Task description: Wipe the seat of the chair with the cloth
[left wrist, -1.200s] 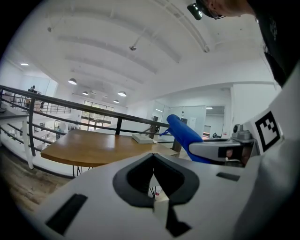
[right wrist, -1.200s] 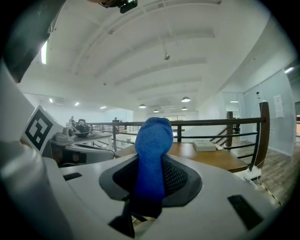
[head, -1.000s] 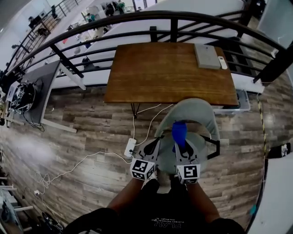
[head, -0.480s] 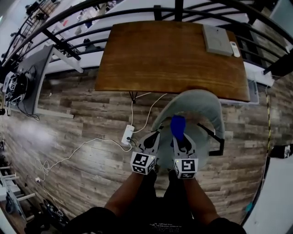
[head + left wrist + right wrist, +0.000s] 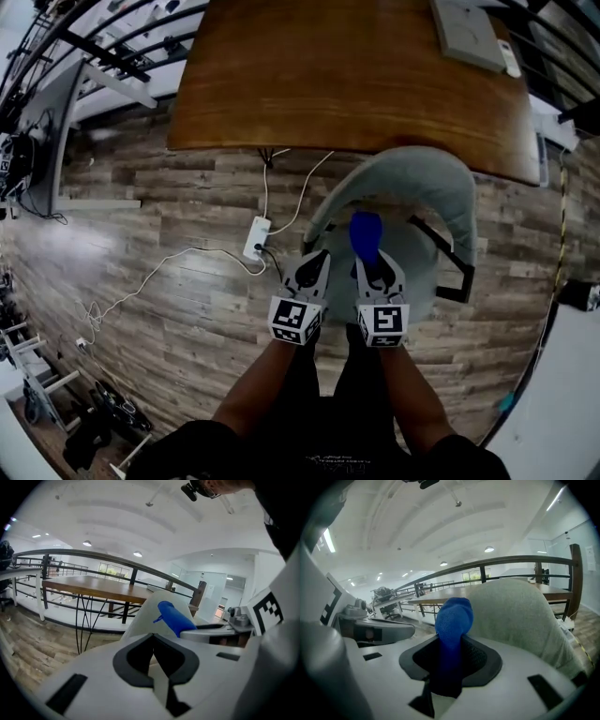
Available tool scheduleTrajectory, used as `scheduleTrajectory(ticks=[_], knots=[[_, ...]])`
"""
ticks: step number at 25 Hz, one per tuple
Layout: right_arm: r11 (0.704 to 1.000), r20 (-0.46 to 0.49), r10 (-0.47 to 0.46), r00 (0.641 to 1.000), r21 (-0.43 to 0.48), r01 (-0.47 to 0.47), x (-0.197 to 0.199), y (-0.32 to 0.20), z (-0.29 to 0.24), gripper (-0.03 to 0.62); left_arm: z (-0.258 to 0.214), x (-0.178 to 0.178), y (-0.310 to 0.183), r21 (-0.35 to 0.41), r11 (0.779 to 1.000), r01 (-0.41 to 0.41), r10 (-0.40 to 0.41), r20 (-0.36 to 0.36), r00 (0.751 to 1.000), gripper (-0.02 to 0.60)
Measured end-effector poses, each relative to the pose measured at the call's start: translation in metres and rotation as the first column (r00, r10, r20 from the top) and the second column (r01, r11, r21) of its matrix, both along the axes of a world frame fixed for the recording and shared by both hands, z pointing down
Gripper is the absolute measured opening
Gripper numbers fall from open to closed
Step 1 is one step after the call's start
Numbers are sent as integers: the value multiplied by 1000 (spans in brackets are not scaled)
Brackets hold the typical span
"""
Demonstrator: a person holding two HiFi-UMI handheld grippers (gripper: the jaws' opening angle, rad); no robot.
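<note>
A grey-green chair (image 5: 427, 192) with a curved back stands in front of me, its seat (image 5: 422, 286) under the gripper tips. My right gripper (image 5: 372, 265) is shut on a rolled blue cloth (image 5: 365, 234), which sticks out forward over the seat. In the right gripper view the cloth (image 5: 453, 618) is pinched between the jaws of the right gripper (image 5: 450, 648), with the chair back (image 5: 518, 616) behind it. My left gripper (image 5: 315, 265) hovers beside it at the seat's left edge. The left gripper view shows the left gripper (image 5: 153, 641) shut on nothing, with the cloth (image 5: 176, 618) to its right.
A brown wooden table (image 5: 356, 84) stands just beyond the chair, with a grey flat device (image 5: 469, 33) and a white remote (image 5: 509, 58) on it. A white power strip (image 5: 255, 237) with cables lies on the wood floor left of the chair. A black armrest (image 5: 452, 272) juts out at the chair's right.
The chair and table have come closer and lower in the head view. Both grippers stay side by side, now further over the seat, the cloth still held in the right one.
</note>
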State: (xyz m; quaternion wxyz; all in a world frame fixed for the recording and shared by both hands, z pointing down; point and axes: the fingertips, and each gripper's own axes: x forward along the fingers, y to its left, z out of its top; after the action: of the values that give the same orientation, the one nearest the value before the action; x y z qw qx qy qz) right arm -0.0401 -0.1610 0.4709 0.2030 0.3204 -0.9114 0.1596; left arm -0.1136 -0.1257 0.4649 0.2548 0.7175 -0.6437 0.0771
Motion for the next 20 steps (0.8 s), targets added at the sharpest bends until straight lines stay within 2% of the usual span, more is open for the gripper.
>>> scheduleTrajectory(ticks=[4, 8, 14, 20], knots=[[1000, -28, -9, 1000, -28, 8, 5, -1, 31, 120, 22, 9, 7, -23, 999, -23, 24, 20, 1000, 2], [999, -51, -22, 998, -41, 20, 3, -1, 58, 120, 44, 20, 18, -59, 998, -11, 11, -2, 1000, 2], [996, -55, -50, 997, -77, 46, -8, 5, 101, 120, 80, 31, 30, -90, 996, -6, 10, 50, 999, 2], [993, -78, -69, 995, -106, 60, -15, 9, 148, 120, 116, 41, 53, -139, 990, 19, -15, 28, 999, 2]])
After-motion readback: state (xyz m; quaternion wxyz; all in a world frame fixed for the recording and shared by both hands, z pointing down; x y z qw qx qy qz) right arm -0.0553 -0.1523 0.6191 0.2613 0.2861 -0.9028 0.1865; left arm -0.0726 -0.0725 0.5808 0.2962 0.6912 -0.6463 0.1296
